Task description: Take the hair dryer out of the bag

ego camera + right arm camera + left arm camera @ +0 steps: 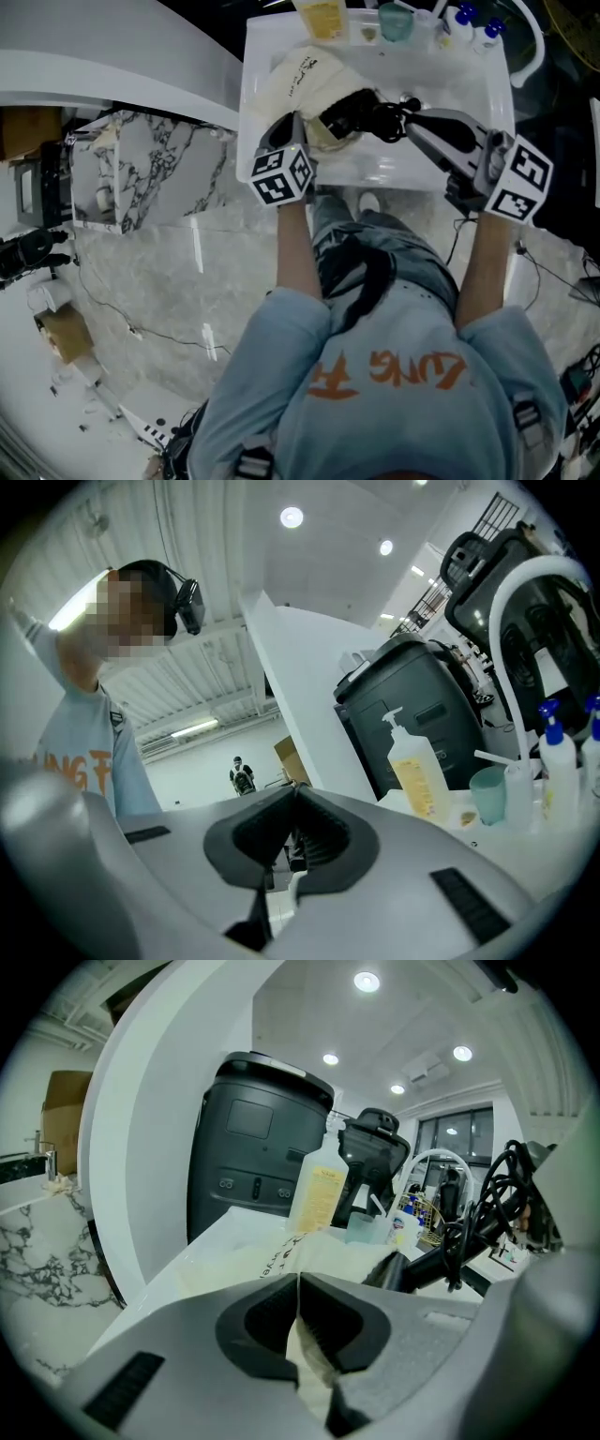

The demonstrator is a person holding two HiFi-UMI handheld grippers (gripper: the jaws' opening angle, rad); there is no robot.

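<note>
Left gripper (298, 1283): fingers pinching bag (298, 80) cloth.
Right gripper (412, 117): fingers closed on cord (389, 119).
Dryer (354, 108): protrudes from bag, upper centre.

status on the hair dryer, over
Left tool pinching cream cloth bag. Right tool shut, apparently on black cord. Black hair dryer partly out, over white sink.

Grey left gripper (302, 127), checkered cube (281, 174); pale-blue shirt (394, 412), apparently orange-lettered.
</note>
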